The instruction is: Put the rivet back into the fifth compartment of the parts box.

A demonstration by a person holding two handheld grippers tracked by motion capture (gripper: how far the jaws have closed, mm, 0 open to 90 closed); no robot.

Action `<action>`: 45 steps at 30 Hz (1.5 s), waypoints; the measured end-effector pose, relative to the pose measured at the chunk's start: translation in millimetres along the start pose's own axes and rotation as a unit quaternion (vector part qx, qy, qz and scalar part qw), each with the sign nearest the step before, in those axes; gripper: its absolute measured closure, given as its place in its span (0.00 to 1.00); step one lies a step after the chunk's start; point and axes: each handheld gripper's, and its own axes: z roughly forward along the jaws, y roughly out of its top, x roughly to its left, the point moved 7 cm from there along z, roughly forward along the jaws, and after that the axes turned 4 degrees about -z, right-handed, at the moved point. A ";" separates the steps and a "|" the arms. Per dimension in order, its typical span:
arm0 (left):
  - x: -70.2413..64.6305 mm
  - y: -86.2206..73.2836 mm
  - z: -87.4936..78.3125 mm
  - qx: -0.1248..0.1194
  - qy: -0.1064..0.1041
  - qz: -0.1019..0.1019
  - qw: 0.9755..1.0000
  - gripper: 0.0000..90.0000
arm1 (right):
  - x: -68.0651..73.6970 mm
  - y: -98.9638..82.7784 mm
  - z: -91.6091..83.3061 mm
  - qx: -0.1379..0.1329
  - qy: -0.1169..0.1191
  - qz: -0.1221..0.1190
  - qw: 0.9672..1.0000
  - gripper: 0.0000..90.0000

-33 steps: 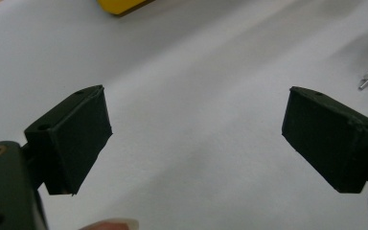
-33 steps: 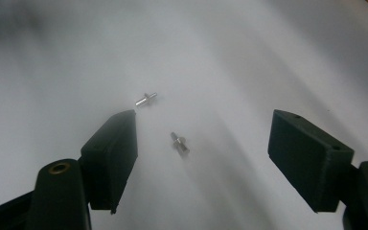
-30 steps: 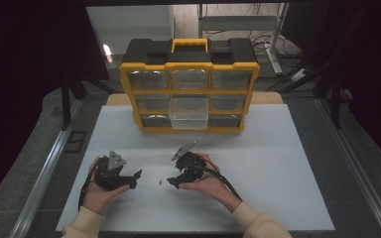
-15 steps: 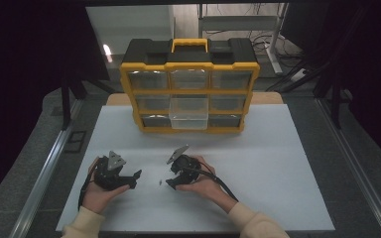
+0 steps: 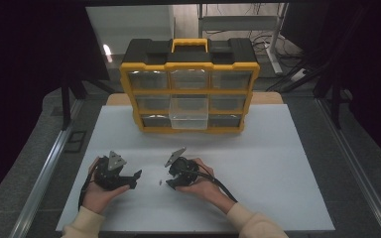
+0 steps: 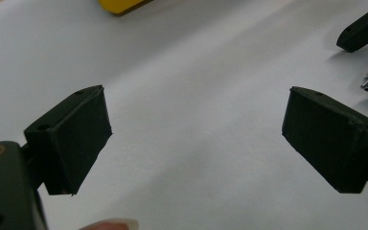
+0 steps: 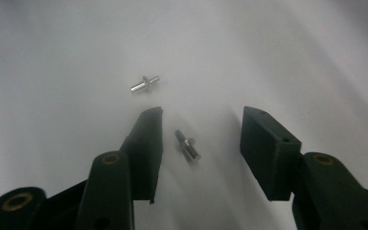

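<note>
My right tongs [image 7: 201, 136] have just been closing around a small metal pin [image 7: 188, 144] on the white worktop [image 5: 258, 163], pads not yet touching. My left tongs [image 6: 196, 129] stand released, wide apart.

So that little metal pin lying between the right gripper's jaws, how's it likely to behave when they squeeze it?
The pin looks like stiff, shiny metal, so it probably won't bend but may slip on the pads. Its round shaft lies flat on the white table, so a nudge could roll it. The right gripper has just been closing, with the pin between the jaws, untouched.
</note>
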 end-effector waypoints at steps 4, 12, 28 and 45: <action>-0.2 -0.1 0.1 0.000 0.000 0.000 1.000 0.11 | 1.8 -0.1 -0.6 0.002 0.001 -0.005 1.000 0.65; -0.1 -0.4 0.7 0.001 0.000 0.000 1.000 0.11 | 2.1 -0.8 -2.4 0.008 0.006 -0.002 1.000 0.87; -0.4 -0.6 1.1 0.002 0.000 0.001 1.000 0.11 | -3.3 -2.5 -6.9 0.008 0.020 0.016 1.000 0.92; 0.5 -0.7 0.6 0.002 0.001 0.002 1.000 0.11 | -18.5 6.8 -49.8 -0.048 0.030 0.050 0.997 0.92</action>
